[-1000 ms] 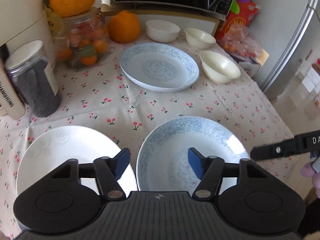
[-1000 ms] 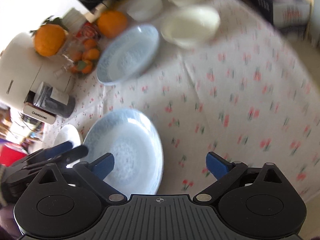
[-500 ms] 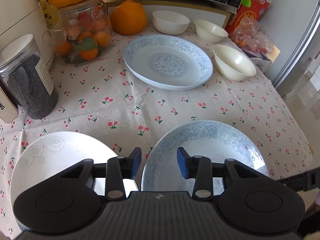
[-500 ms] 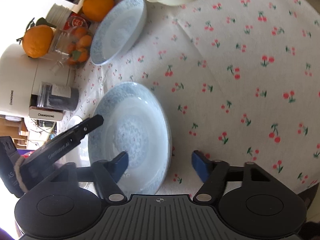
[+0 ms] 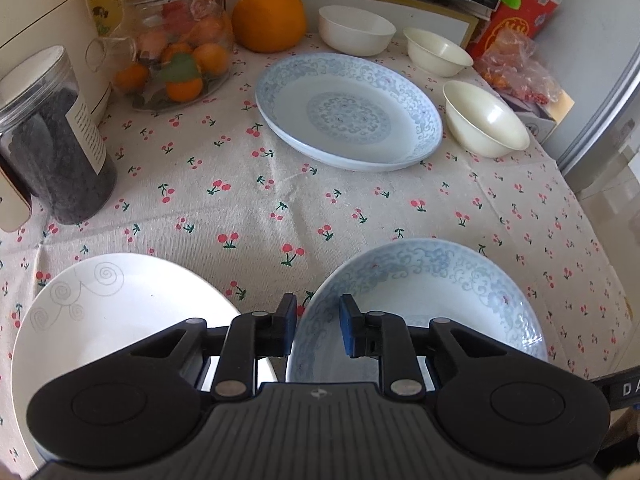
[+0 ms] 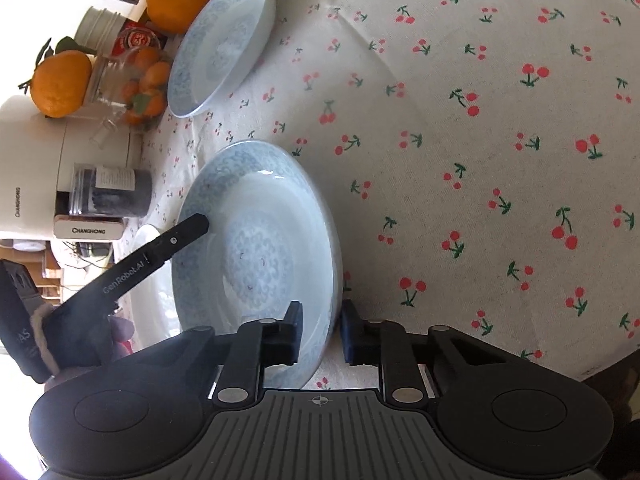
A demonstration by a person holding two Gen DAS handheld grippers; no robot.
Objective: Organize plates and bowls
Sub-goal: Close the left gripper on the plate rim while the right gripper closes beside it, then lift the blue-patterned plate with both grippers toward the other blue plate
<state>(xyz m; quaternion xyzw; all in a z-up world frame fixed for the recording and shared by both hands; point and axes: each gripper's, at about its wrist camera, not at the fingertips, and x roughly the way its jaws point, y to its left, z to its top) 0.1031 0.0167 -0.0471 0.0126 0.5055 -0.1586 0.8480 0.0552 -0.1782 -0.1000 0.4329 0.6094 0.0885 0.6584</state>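
Near blue plate (image 5: 420, 312) lies on the worktop (image 5: 260, 200) right under both my grippers. My left gripper (image 5: 318, 330) has just been closing and its jaws straddle the plate's left rim; the gap is narrow and the pads look pressed on the rim, so I read it as clamped there. My right gripper (image 6: 320, 332) has likewise just been closing, with one jaw inside the plate (image 6: 256, 248) and one outside its right rim, gripping that edge.

Step in hand, as I judge it: lift this plate with two grips on opposite rims and carry it ahead to the far blue plate (image 5: 348, 110), well beyond my fingertips, to stack it.

Notes for doing it well:
- Raise both hands together and keep the plate level; glazed rim may slip.
- The white plate (image 5: 112, 320) sits just left of my left gripper; avoid clipping it.
- Cream bowls (image 5: 484, 120) stand beside the target; come in from the near side.
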